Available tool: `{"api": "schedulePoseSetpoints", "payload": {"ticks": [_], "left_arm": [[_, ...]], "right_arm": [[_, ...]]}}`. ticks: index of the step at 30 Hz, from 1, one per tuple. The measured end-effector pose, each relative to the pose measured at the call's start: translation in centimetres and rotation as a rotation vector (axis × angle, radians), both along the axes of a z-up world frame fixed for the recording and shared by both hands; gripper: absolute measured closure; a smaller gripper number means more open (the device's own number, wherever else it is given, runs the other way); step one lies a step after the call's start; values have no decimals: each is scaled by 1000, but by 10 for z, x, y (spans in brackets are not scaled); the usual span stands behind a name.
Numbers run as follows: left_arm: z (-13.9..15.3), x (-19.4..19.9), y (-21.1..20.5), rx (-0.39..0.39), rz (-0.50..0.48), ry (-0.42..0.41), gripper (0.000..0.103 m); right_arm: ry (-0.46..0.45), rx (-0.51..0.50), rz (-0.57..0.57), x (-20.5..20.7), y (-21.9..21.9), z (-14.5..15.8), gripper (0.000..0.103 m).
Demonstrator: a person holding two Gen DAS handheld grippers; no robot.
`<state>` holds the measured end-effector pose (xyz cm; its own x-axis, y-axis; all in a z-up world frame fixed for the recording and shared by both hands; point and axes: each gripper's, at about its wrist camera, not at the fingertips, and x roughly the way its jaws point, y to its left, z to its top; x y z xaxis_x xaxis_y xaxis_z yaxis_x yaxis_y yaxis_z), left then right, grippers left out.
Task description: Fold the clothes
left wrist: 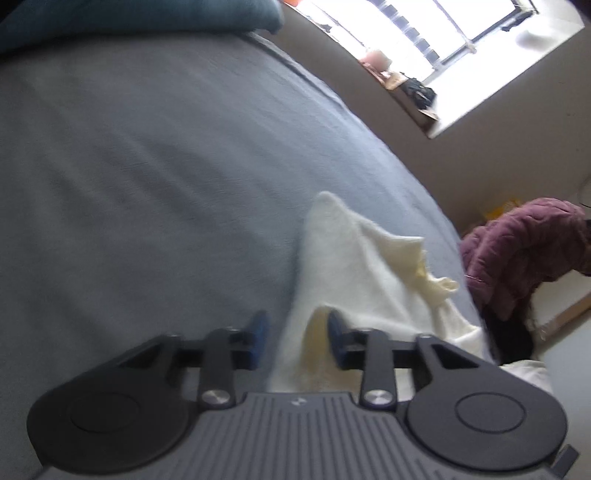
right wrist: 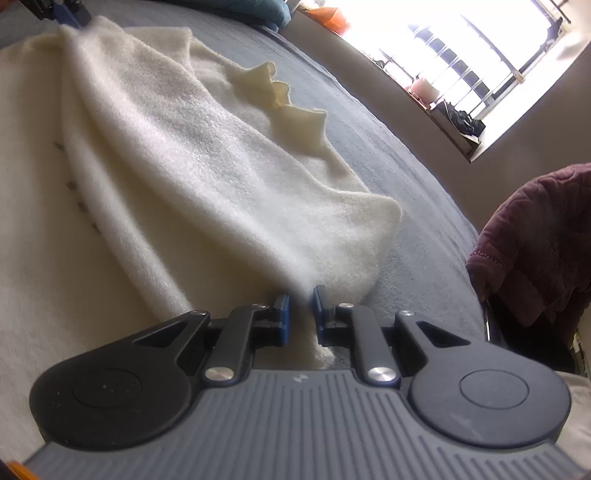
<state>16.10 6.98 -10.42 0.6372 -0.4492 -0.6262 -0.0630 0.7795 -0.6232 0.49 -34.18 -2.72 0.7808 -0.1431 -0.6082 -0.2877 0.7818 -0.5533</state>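
Observation:
A cream fleece garment (right wrist: 177, 155) lies spread over the grey bed cover (right wrist: 399, 155), with a zigzag trim (right wrist: 291, 103) along its far edge. My right gripper (right wrist: 302, 306) is shut on a bunched ridge of this garment near the bed's side. In the right wrist view my left gripper (right wrist: 68, 14) shows at the garment's far corner. In the left wrist view the left gripper (left wrist: 297, 325) is open, its blue pads (left wrist: 258, 328) apart. The garment's edge (left wrist: 354, 266) lies under and between them, unpinched.
A teal pillow (left wrist: 140, 18) lies at the head of the bed. A maroon quilted jacket (right wrist: 539, 243) hangs over something beside the bed on the right. A bright window with a cluttered sill (right wrist: 454, 118) is behind. Bare grey cover (left wrist: 129, 184) spreads left of the garment.

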Motion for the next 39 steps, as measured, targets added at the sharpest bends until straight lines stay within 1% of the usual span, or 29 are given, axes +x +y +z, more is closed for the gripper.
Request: {"api": "schedulePoseSetpoints", "payload": {"ticks": [2,4,5,7,9,11,13,14,15,16,17,20,23,25,26,28,30,32,33,35,37,39], "left_arm": [[-7,9,-5,3,-26,1,61],[-11,14,-11,11,-41,-2,74],[-12,15,-14,18,-42,-5,84],[-9,10,-19,51,-49,-47,86],[-4,5,-23,70,-63,-68,88],[0,4,-20,42,-69,-62,89],[3,3,-13,-9,-71,-57,87],[5,1,-10,-35,-67,-65,81],[7,0,-8,-49,-57,-76,68],[8,-1,-8,-47,-47,-79,61],[9,1,-11,-29,-50,-78,54],[10,6,-23,33,-91,-80,54],[13,6,-40,119,-134,-106,54],[16,0,-42,149,-145,-123,54],[18,-4,-39,147,-150,-129,54],[22,-9,-36,99,-164,-145,54],[28,-15,-36,71,-196,-174,54],[29,-17,-43,60,-263,-193,53],[29,-18,-49,67,-301,-190,50],[26,-20,-63,136,-341,-188,50],[24,-24,-72,203,-350,-209,52],[22,-23,-76,231,-332,-215,60]], "right_arm": [[2,-5,-1,0,1,-1,91],[3,-9,-2,-1,2,-2,91],[3,-10,-4,-1,3,-2,91],[3,-11,-5,-1,3,-1,91],[3,-14,-2,-1,3,-1,91],[3,-13,1,-1,2,-2,91],[4,-9,1,0,1,-3,91],[5,-5,0,0,1,-4,91],[4,-4,0,0,1,-4,91],[4,-3,0,0,1,-5,90],[4,0,-1,1,1,-5,90],[5,10,-5,3,0,-7,90],[5,10,-7,4,1,-7,89],[4,7,-3,3,1,-7,89],[4,9,-2,3,1,-7,89],[4,10,1,2,0,-6,89],[2,13,2,2,-1,-6,89],[-1,18,2,1,-1,-7,89],[-3,20,1,1,-1,-8,89],[-5,22,3,2,-2,-9,89],[-7,24,5,2,-2,-10,89],[-9,24,6,2,-2,-10,89]]}}
